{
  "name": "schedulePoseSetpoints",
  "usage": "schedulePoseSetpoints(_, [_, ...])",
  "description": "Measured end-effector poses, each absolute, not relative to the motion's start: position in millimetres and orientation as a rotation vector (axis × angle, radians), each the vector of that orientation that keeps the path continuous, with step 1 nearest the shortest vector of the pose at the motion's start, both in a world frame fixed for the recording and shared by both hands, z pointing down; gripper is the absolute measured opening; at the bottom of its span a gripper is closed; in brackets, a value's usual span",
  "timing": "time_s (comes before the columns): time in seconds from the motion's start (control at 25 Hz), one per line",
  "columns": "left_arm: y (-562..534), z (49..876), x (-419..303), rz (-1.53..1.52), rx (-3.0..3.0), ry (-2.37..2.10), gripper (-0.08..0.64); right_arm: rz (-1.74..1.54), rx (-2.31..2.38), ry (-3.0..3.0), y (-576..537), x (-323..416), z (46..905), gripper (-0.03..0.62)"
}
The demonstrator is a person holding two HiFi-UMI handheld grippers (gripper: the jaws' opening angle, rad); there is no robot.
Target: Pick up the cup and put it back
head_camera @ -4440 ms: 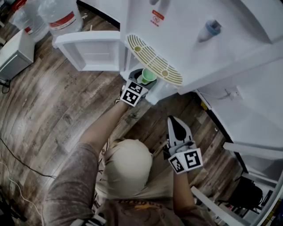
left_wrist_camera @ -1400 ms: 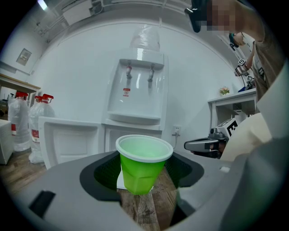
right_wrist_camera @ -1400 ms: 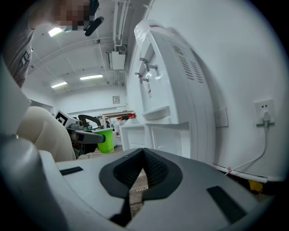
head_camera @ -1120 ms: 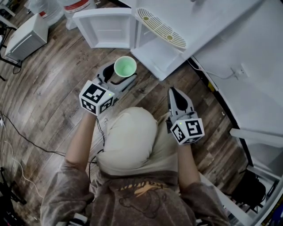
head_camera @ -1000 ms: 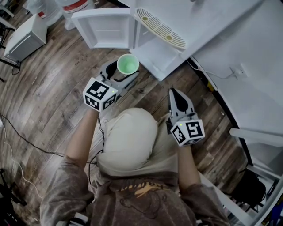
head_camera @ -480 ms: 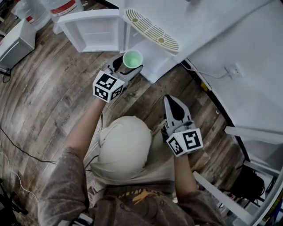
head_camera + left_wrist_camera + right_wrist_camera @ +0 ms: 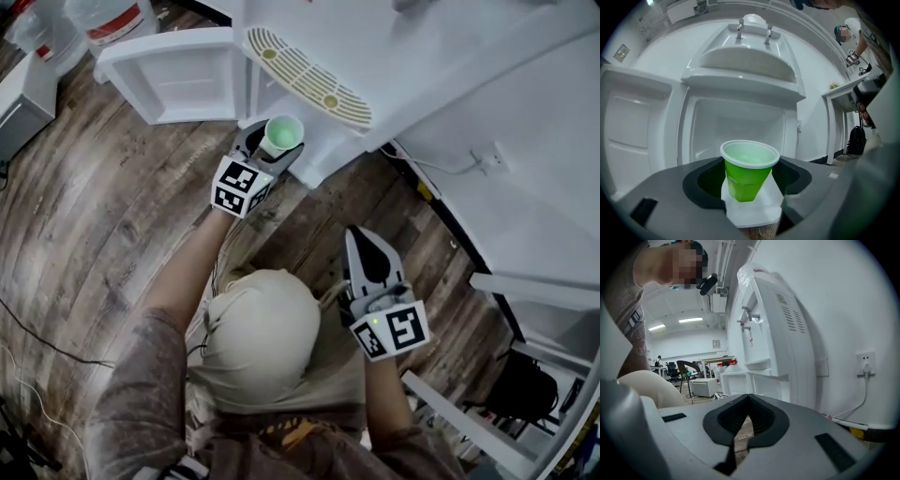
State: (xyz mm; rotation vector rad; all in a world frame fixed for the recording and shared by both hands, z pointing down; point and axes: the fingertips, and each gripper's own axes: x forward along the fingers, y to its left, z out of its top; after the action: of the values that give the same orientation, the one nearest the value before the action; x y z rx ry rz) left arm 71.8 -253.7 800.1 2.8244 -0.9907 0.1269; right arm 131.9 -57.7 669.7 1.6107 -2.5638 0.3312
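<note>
Fingers (image 7: 247, 141) of your left gripper (image 7: 272, 150) clasp the cup (image 7: 283, 133) beside the dispenser (image 7: 309, 80) in the head view. Left gripper view: the cup is upright before the open compartment (image 7: 740, 126). The pickup looks done and the put-back remains. Right gripper view: your right gripper (image 7: 746, 399) is closed and empty.

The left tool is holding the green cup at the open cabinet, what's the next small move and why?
Probably ease the left tool forward and slightly down toward the white shelf in the open cabinet. The cup is upright between the jaws, just before the opening, and seems not to rest on anything yet.
</note>
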Motion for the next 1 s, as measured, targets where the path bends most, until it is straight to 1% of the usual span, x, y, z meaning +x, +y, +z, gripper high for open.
schedulePoseSetpoints(0.52, [-311,871,118,0.184,2.796,-0.990,0.305,0.358,1.649,-2.504,-68,142,682,0.002])
schedulePoseSetpoints(1.0, [-351,918,141,0.236,2.753,-1.011,0.305,0.384,1.688,-2.475,-85,154,692,0.002])
